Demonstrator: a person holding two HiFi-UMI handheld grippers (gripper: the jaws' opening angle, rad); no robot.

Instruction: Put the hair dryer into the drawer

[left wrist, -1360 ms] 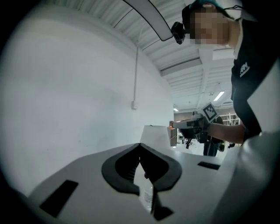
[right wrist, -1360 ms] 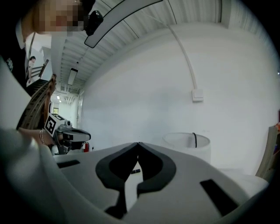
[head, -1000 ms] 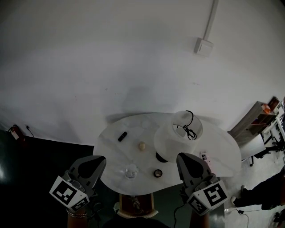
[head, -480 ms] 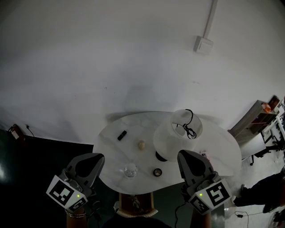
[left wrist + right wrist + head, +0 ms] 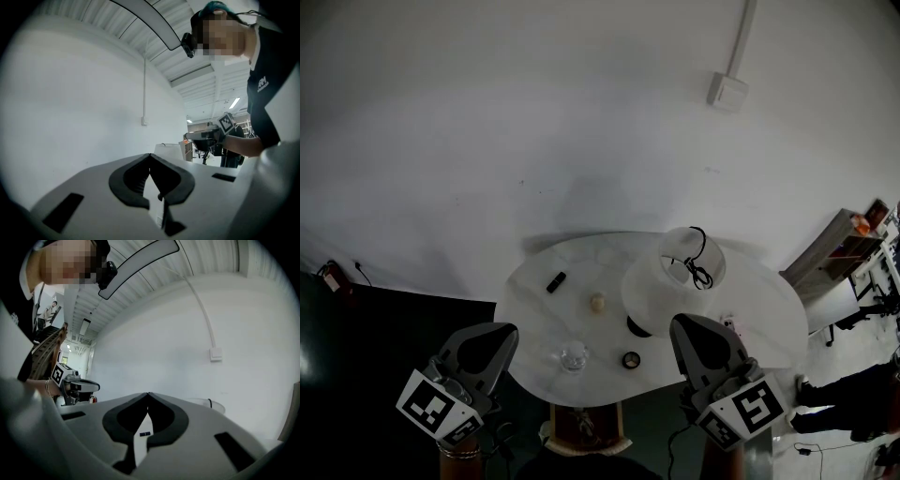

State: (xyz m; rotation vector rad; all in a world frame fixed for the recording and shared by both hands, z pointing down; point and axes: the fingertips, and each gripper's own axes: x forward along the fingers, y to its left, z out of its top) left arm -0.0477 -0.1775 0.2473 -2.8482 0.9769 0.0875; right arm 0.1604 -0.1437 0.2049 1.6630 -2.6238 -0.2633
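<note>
I cannot make out a hair dryer or a drawer in any view. A round white table stands ahead of me against a white wall. On it sits a large white shade-like object with a black cord on its top. My left gripper hovers at the table's near left edge, shut and empty. My right gripper hovers over the near right edge, also shut and empty. In the left gripper view the jaws meet at their tips. In the right gripper view the jaws meet too.
On the table lie a small black object, a pale ball, a clear glass and a small dark round thing. A wooden piece shows under the near edge. A shelf unit stands to the right.
</note>
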